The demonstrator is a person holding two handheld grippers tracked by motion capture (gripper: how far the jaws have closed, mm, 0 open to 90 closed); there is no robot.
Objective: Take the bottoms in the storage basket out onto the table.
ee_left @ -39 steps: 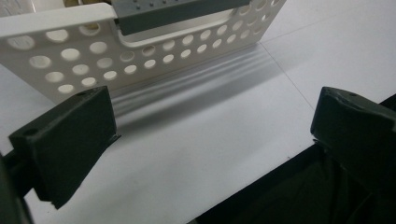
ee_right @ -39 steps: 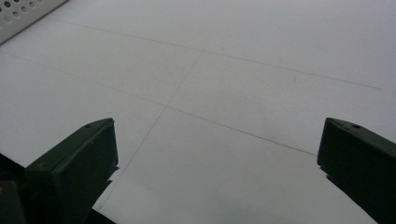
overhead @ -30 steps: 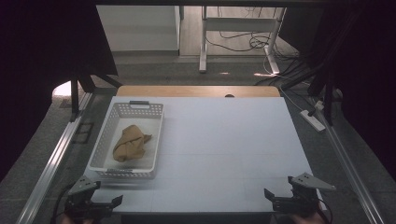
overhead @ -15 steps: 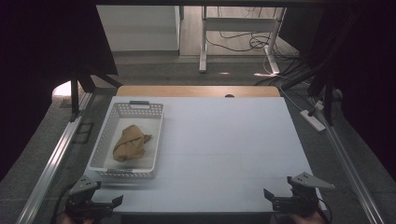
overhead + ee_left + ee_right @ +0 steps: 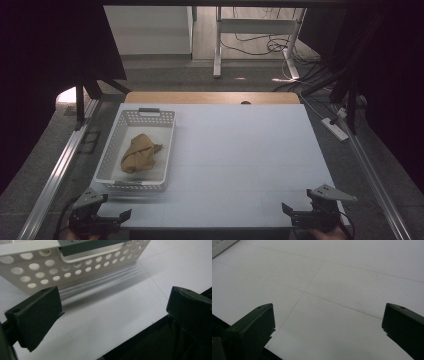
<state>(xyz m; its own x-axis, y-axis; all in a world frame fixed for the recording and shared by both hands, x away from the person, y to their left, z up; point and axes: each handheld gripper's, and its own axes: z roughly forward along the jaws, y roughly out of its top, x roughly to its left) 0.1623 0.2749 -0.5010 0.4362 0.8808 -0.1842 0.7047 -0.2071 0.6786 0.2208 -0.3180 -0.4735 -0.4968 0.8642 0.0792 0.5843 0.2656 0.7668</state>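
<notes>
With both jaws spread wide, nothing is held; the basket [image 5: 136, 186] could be knocked sideways by the left gripper [image 5: 111, 218], so near its wall, before the cloth [image 5: 140, 152] is reached.

text: none readable | labels: none | numbers: none

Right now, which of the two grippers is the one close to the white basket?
The left gripper: it sits at the table's near edge just below the basket, whose perforated wall shows beyond its open jaws. The right gripper sits far across, over bare table.
</notes>
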